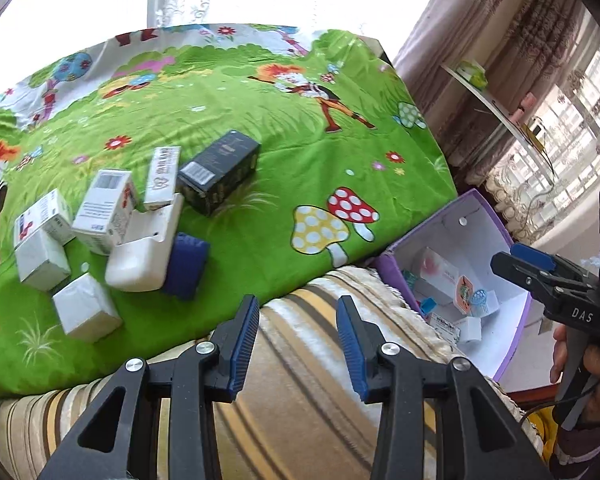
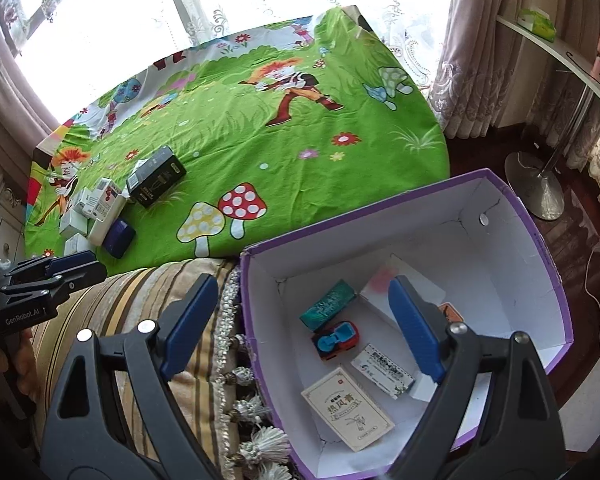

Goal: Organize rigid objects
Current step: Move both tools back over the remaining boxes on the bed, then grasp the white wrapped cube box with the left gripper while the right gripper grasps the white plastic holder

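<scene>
I am holding my right gripper (image 2: 300, 328), jaws apart and empty, above the purple box (image 2: 548, 248) collecting sorted items, the left gripper (image 1: 298, 344) likewise spread.

Both grippers empty, jaws apart, held side by side.

Left gripper (image 1: 298, 344): blue-padded fingers (image 1: 244, 344) spread with a clear gap, nothing between them; pointing forward and slightly down. Seen from the right wrist view, it sits at the left edge (image 2: 76, 266), and its jaw state cannot be read there. Right gripper (image 2: 304, 328): fingers (image 2: 414, 328) spread wide, nothing gripped. In the left wrist view it enters from the right (image 1: 518, 256), blue pad tip leading, with the person's right hand (image 1: 588, 364) wrapped round the handle below it.
</scene>
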Motion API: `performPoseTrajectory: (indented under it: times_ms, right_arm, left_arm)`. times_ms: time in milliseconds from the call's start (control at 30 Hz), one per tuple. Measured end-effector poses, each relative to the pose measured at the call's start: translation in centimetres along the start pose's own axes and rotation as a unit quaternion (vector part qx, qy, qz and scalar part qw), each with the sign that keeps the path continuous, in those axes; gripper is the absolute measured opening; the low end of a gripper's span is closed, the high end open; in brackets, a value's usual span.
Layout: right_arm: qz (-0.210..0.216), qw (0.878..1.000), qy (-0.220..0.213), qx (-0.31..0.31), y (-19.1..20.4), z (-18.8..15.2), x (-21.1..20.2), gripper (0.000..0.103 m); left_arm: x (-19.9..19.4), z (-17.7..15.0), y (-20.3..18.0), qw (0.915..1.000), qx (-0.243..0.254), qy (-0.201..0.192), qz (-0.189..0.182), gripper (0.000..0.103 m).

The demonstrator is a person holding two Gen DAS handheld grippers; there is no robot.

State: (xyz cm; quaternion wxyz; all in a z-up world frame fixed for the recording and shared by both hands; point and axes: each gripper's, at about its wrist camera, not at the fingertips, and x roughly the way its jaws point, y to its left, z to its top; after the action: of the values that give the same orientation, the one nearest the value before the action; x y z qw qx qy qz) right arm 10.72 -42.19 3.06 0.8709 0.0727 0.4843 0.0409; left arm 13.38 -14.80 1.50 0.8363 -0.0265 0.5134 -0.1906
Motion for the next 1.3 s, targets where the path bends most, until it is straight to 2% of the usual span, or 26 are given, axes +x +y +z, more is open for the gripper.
performPoseTrajectory:
  times_ms: [200,367,533,800,1067,1133,1167,1300]
  right_arm:
    - [0.016,0.999,0.009,-0.036,3.9,0.5,0.9,0.089]
    - [0.030,0.997,0.009,-0.066,7.0,1.0,1.4,0.089]
    - [0.041,0.994,0.015,-0.100,10.3,1.6,2.4,0.089]
    - [0.062,0.985,0.032,-0.161,15.6,1.9,4.5,0.089]
    - [0.061,0.977,0.051,-0.196,19.5,2.0,6.5,0.089]
    - [0.060,0.973,0.056,-0.214,20.7,1.7,6.9,0.089]
    - [0.060,0.971,0.057,-0.225,21.2,1.7,7.1,0.089]
    - [0.057,0.958,0.055,-0.275,23.5,1.6,7.9,0.089]
  left_arm:
    - [-1.7,0.3,5.8,0.9945,-0.080,-0.025,0.064,0.042]
    - [-2.0,0.0,10.9,0.9818,-0.167,-0.029,0.085,0.052]
    - [-1.7,-0.8,14.0,0.9704,-0.227,-0.023,0.080,0.053]
    - [-0.3,-1.2,14.0,0.9710,-0.227,-0.006,0.075,0.057]
    - [1.2,-1.5,15.0,0.9707,-0.224,0.009,0.086,0.057]
    - [1.5,-1.6,15.3,0.9711,-0.223,0.011,0.085,0.055]
    - [1.6,-1.7,15.5,0.9709,-0.226,0.011,0.078,0.050]
    - [1.5,-2.0,16.0,0.9699,-0.234,0.002,0.068,0.050]
